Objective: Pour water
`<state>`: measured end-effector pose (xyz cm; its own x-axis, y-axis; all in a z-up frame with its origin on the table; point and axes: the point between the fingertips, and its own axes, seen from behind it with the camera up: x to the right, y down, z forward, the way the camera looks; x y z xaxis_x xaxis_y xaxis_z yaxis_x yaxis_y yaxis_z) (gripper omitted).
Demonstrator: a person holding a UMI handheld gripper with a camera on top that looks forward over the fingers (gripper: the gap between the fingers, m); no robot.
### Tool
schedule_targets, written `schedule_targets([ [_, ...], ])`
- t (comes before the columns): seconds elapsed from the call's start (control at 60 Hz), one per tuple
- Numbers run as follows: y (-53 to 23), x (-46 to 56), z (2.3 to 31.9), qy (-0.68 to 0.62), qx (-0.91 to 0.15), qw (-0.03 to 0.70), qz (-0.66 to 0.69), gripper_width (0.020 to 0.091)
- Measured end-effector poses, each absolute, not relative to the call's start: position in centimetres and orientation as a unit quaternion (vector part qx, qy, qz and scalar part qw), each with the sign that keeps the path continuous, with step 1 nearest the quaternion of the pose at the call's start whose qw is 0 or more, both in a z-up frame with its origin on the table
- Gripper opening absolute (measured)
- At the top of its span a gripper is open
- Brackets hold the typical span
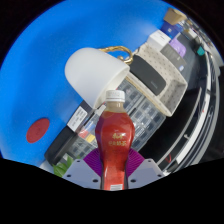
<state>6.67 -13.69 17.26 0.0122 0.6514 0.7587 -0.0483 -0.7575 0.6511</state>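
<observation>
So the gripper (pixel 112 172) has its two purple pads (pixel 93 162) pressed on a bottle (pixel 114 140) full of red liquid, white cap on, standing up between the fingers. Just beyond it there's a white cup (pixel 96 72), mouth tilted toward the bottle; can't tell what's inside. Next to the cup sits a clear plastic box (pixel 160 85) holding packaged stuff. All on a blue table (pixel 50 60), with a red dot (pixel 39 128) off to the side.

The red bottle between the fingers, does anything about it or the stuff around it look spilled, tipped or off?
Nothing stands out. The gripper holds the red bottle upright, white cap on. The white cup beyond it sits on the blue table; no spill shows.
</observation>
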Motion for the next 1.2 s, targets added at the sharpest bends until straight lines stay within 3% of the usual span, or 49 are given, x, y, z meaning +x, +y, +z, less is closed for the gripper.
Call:
schedule_targets([
  [0.267, -13.4, 7.0, 17.0, 0.245, 0.654, 0.276, 0.660, 0.0267],
  [0.367, -13.8, 6.6, 17.5, 0.210, 0.662, 0.243, 0.677, 0.0265],
  [0.467, -15.3, 6.1, 18.3, 0.107, 0.693, 0.155, 0.696, 0.0266],
  [0.583, -17.6, 5.1, 18.8, -0.094, 0.716, -0.006, 0.692, 0.0267],
  [0.733, -18.5, 4.4, 20.1, -0.307, 0.659, -0.240, 0.643, 0.0286],
  [0.817, -19.5, 4.2, 20.0, -0.387, 0.622, -0.334, 0.593, 0.0285],
  [0.983, -21.6, 4.9, 17.9, -0.458, 0.565, -0.434, 0.532, 0.0285],
  [1.2, -21.6, 7.2, 12.3, -0.526, 0.530, -0.474, 0.467, 0.0284],
])
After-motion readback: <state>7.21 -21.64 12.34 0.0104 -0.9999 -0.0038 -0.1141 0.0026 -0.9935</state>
